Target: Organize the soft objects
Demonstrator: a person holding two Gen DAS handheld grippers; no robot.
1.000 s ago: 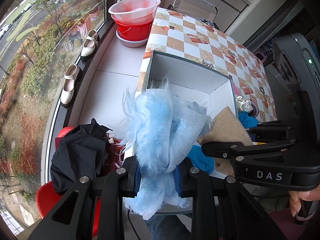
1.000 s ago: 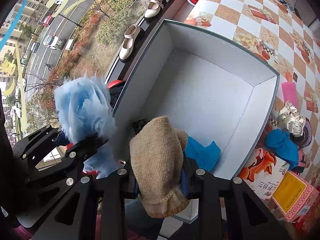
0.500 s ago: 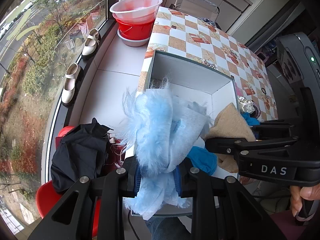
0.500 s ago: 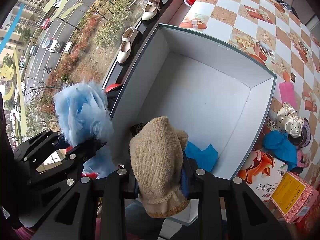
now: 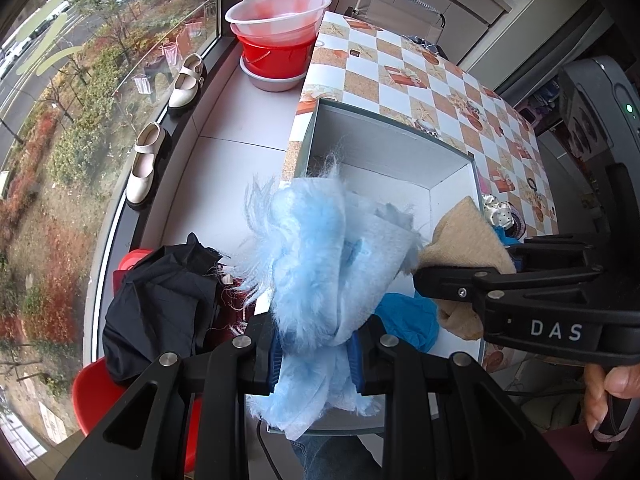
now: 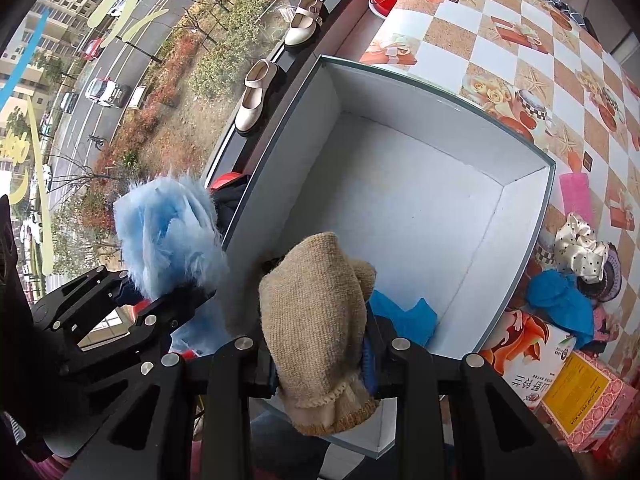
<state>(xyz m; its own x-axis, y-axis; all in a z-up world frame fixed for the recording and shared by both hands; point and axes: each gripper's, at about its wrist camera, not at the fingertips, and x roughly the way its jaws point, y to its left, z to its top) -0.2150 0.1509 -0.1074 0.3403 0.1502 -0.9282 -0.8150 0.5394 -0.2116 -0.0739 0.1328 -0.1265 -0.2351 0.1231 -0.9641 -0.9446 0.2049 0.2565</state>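
Gripping one fluffy blue cloth (image 5: 316, 264); one tan knit mitten (image 6: 316, 320); two shoes (image 5: 145, 164).

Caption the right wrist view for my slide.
Right claw grips a tan knit mitten over the open white box; left claw holds blue fluffy fabric alongside.

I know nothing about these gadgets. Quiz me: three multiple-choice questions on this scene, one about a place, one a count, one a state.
1. Where do the cream shoes sit?
A. window ledge
B. in the box
C. on the checkered table

2. How many cream shoes?
A. one
B. two
C. four

3. The right gripper is:
A. open, holding nothing
B. shut on the tan knit mitten
C. shut on a shoe

Answers: 1 A, they line the sill by the glass. 2 B, a pair shows. 3 B, its fingers pinch the mitten's cuff end.
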